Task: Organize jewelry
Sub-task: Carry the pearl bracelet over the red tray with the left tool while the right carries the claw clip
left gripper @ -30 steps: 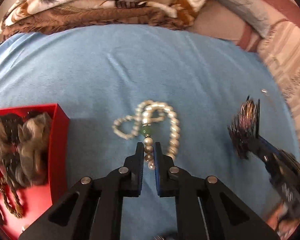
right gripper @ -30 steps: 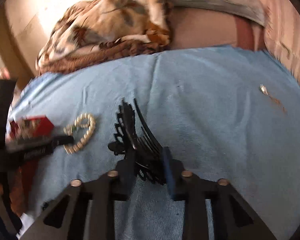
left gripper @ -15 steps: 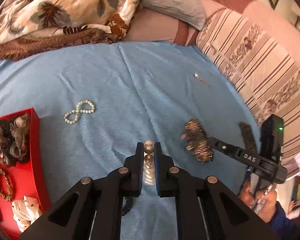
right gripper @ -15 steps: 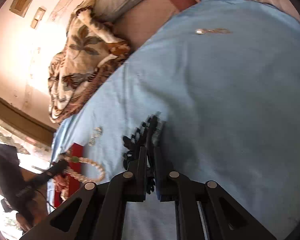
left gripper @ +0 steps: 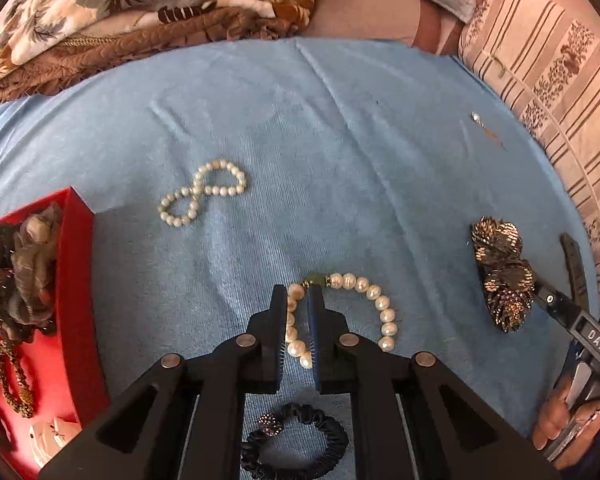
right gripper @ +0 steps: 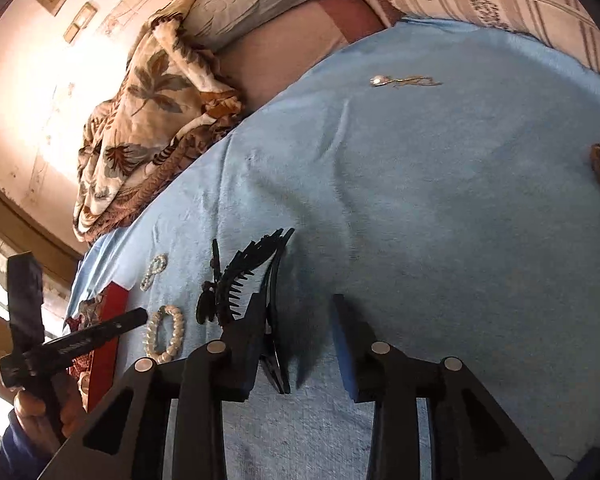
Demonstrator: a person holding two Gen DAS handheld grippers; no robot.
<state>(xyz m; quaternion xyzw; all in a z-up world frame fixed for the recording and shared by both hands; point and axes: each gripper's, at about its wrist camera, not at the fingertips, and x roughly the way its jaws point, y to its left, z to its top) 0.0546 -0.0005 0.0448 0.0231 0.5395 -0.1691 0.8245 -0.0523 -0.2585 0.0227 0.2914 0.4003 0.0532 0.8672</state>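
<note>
Nearest to me on the left cam is a dark scrunchie-style band [left gripper: 300, 452], lying flat on the blue sheet [left gripper: 340, 120] of the bed, right under the rig. Just past it, the left gripper [left gripper: 297, 300] has its fingers around one side of the big pearl bracelet [left gripper: 384, 312]. The pearls fill the narrow gap and the fingers are only starting to ease apart. The rest of the loop lies on the sheet, off to the right of the fingers.

By the sheet's left edge sits the red box [left gripper: 76, 280], already holding a grey ruffled piece and some beaded stuff. Further up the sheet, toward the middle, a small pearl bracelet [left gripper: 204, 192] is twisted into a figure eight.

On the right cam, the right gripper [right gripper: 298, 304] is opening up, with its fingers well apart. The hair clip [right gripper: 240, 276] lies on the sheet between them, up against the left-side finger and not pinched. That puts it near the sheet's right edge.

Far off toward the far right corner there's a thin chain with a pale bead [right gripper: 404, 81]. A floral blanket [left gripper: 140, 0] is bunched along the far edge.
</note>
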